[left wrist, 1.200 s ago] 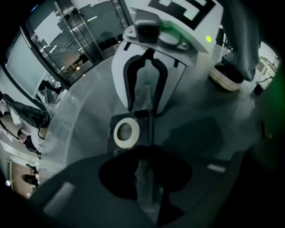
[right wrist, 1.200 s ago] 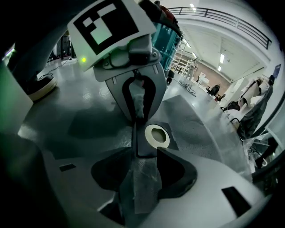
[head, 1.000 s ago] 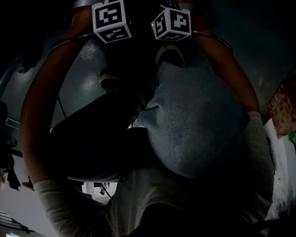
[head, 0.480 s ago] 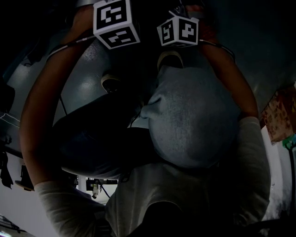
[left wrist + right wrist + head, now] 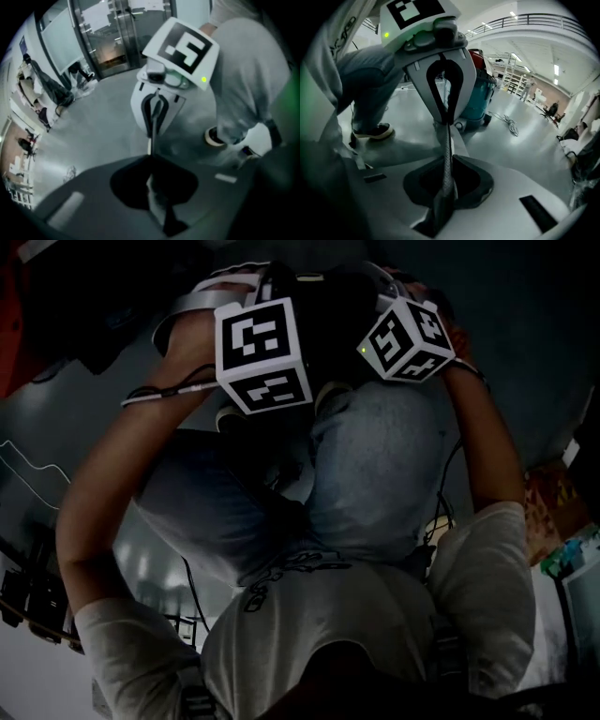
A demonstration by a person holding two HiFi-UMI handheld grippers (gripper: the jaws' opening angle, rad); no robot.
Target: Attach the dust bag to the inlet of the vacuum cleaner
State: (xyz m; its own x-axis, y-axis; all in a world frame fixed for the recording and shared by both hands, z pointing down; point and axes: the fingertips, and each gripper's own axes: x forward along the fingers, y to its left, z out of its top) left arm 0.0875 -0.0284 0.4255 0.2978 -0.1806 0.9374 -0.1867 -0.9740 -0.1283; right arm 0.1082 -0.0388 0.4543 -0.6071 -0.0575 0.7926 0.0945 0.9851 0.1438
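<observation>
A thin grey dust bag (image 5: 446, 161), seen edge-on, stretches between my two grippers above the floor. In the right gripper view my left gripper (image 5: 446, 119) grips its far edge and my right gripper (image 5: 443, 204) its near edge. The left gripper view mirrors this: the dust bag (image 5: 150, 146) runs from my left gripper (image 5: 157, 206) up to my right gripper (image 5: 152, 135). Both sets of jaws are closing on the bag. The vacuum cleaner (image 5: 480, 101), teal with a red top, stands behind on the floor. From the head camera only the marker cubes (image 5: 262, 352) show; the jaws are hidden.
The person's jeans (image 5: 375, 465) and shoes (image 5: 370, 132) are right below the grippers. A loose cable (image 5: 511, 123) lies on the grey floor past the vacuum. Glass doors (image 5: 117, 33) and racks line the far walls.
Both grippers have risen toward the head camera, so their marker cubes look larger and sit lower in the view. The scene has also brightened.
</observation>
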